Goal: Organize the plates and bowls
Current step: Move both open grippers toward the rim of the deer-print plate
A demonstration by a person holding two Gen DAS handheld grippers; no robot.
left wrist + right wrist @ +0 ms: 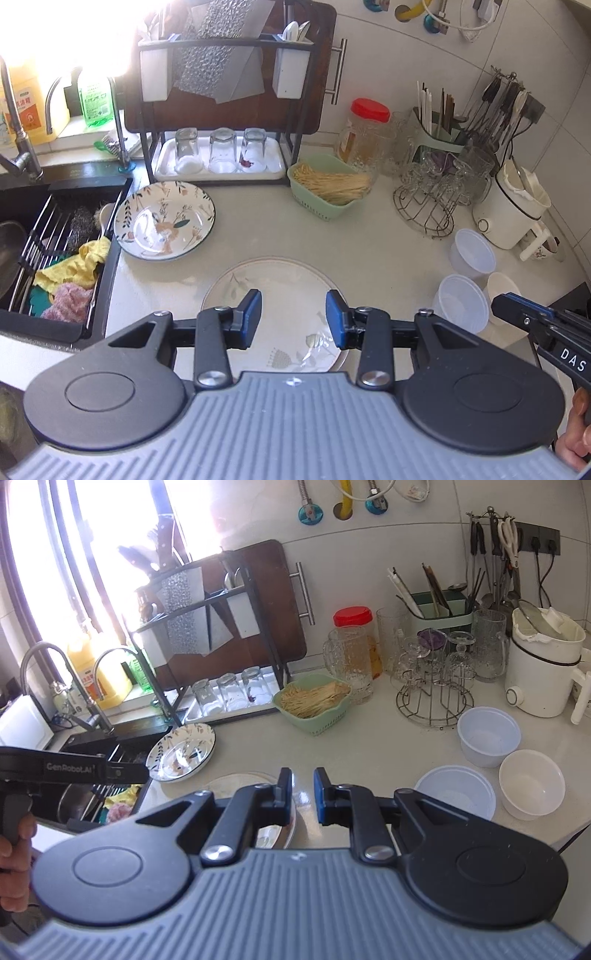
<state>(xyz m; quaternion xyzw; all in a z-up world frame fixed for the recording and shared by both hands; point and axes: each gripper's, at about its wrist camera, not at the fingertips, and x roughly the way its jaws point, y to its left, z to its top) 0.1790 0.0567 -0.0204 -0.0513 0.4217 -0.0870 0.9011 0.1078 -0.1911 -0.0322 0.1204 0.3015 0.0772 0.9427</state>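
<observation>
A flat white leaf-pattern plate (273, 310) lies on the counter right under my left gripper (293, 317), which is open and empty above it. A deeper floral plate (164, 219) sits further left by the sink; it also shows in the right wrist view (183, 751). Two translucent plastic bowls (488, 740) (455, 792) and a white ceramic bowl (532, 782) stand at the right. My right gripper (302, 792) is open a little and empty, above the near plate's (236, 781) right edge, left of the bowls.
A sink (55, 240) with rack and cloths is at the left. A dish rack (221, 110) with upturned glasses stands at the back. A green basket of noodles (328, 184), a red-lidded jar (365, 133), a wire glass stand (432, 199) and a white kettle (513, 206) line the back right.
</observation>
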